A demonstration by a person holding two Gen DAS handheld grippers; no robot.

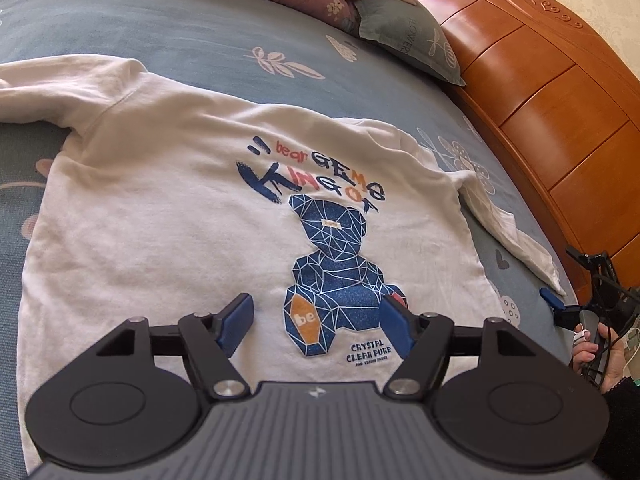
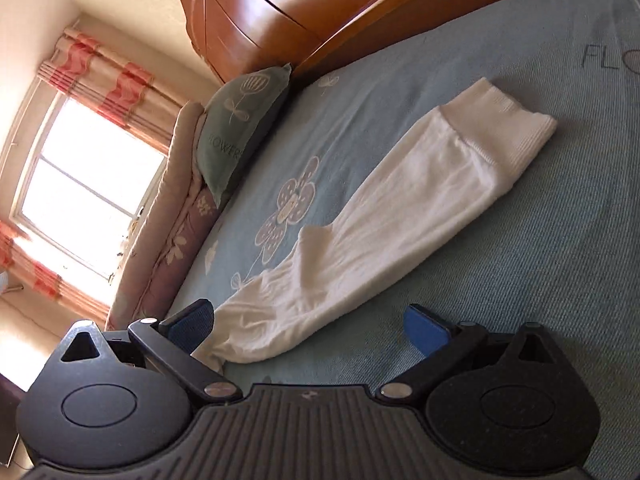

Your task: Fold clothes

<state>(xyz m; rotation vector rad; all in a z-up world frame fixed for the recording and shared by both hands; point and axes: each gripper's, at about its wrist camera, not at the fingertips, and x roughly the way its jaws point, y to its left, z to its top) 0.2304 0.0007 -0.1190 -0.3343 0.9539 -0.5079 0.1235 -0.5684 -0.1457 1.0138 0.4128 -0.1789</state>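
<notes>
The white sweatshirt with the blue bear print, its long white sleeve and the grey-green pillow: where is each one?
White sweatshirt with the blue bear print (image 1: 160, 208): left wrist view, plain chest fabric.
Long white sleeve (image 2: 400, 216): right wrist view, middle of the sleeve.
Grey-green pillow (image 2: 236, 128): right wrist view, its printed face.

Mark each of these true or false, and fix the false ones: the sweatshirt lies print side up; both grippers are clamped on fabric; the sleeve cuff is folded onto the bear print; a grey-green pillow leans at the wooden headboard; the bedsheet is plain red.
1. The white sweatshirt lies with its print showing. True.
2. Both grippers are clamped on fabric. False: the left gripper and right gripper stand open, nothing pinched.
3. The sleeve cuff is folded onto the bear print. False: the sleeve lies stretched out on the bedsheet, off to the side.
4. A grey-green pillow leans at the wooden headboard. True.
5. The bedsheet is plain red. False: it is blue with a flower pattern.
</notes>
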